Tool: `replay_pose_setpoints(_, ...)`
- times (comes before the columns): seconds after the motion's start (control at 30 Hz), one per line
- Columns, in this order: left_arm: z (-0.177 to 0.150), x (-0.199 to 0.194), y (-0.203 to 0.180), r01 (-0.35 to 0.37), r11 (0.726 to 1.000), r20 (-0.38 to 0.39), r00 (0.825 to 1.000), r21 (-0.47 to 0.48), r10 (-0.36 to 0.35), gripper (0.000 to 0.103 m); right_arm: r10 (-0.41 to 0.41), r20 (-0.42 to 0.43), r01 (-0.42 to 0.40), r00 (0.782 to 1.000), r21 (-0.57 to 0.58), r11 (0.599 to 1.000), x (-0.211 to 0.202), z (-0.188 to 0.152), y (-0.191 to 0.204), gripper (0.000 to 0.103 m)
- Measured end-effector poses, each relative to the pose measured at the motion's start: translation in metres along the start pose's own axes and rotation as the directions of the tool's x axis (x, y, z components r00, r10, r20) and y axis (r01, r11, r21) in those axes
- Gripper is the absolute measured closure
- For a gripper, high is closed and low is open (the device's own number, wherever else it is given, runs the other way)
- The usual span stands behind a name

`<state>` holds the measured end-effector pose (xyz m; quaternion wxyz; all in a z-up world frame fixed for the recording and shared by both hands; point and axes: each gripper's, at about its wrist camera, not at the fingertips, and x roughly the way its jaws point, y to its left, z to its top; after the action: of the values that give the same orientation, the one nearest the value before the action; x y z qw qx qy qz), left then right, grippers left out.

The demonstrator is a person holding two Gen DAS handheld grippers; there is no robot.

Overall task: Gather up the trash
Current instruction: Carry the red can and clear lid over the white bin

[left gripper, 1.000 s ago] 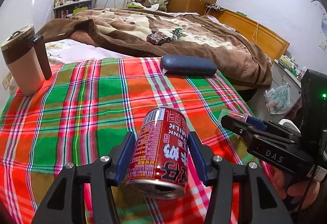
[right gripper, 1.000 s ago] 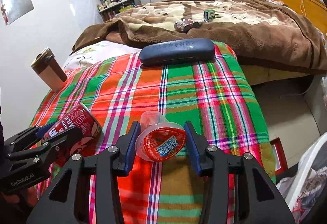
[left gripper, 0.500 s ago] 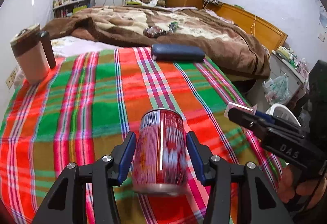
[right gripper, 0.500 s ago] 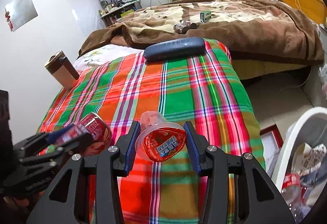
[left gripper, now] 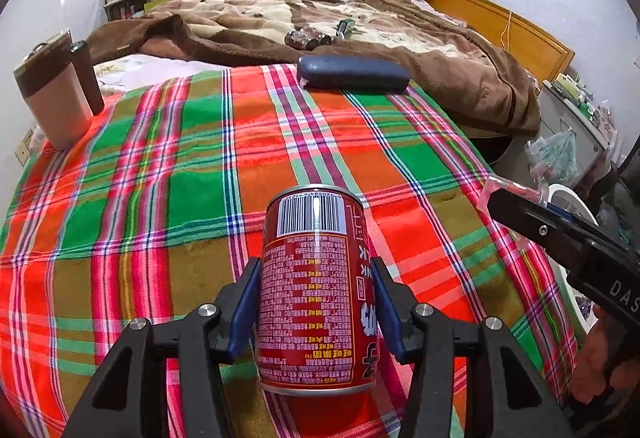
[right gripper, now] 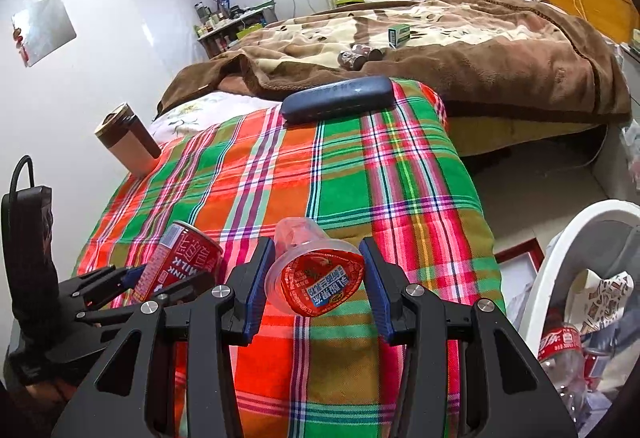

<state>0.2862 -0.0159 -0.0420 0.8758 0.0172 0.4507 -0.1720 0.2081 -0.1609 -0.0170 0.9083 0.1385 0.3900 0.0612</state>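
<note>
Bedroom setup, plaid blanket [left gripper: 160,166] spread over the bed. Left gripper [left gripper: 316,302] has its fingers clamped on a red drink can [left gripper: 316,290] above the blanket's near end. Right gripper [right gripper: 316,278] pinches a clear jelly cup [right gripper: 312,274] beside it, near the white trash bin [right gripper: 560,258] off the blanket's right edge. Glasses case [left gripper: 352,74] sits at the blanket's far edge, tumbler [left gripper: 56,98] at its far-left corner.

Both cams are fisheyes sitting right behind the fingers, looking forward along them. The left wrist one hangs low and close over the plaid cloth [left gripper: 192,166], facing up the bed toward the window at top centre, with the right gripper [left gripper: 520,206] poking in at the right edge. The right wrist one faces the same way, tilted a bit. It catches the left gripper [right gripper: 160,282] lower left and a white bin [right gripper: 560,250] lower right. Both share the cloth, the blue case [left gripper: 352,74] [right gripper: 336,98] and the brown blanket [left gripper: 440,50] [right gripper: 500,54].
</note>
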Motion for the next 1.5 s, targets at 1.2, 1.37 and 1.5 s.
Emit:
replay_pose_setpoints(1.2, -0.033, -0.103, -0.198, 0.188, 0.959, 0.14, 0.965, 0.211, -0.22, 0.051, -0.168, 0.189, 0.143, 0.967, 0.139, 0.98, -0.144, -0.036, -0.099, 0.058)
replay_pose_setpoints(1.37, -0.036, -0.096, -0.233, 0.226, 0.943, 0.114, 0.959, 0.245, -0.26, 0.05, -0.21, 0.189, 0.179, 0.959, 0.17, 0.969, -0.156, -0.041, -0.123, 0.058)
replay_pose_setpoints(1.5, -0.039, -0.086, -0.254, 0.245, 0.934, 0.087, 0.957, 0.259, -0.275, 0.051, -0.241, 0.172, 0.209, 0.955, 0.185, 0.96, -0.158, -0.045, -0.139, 0.058)
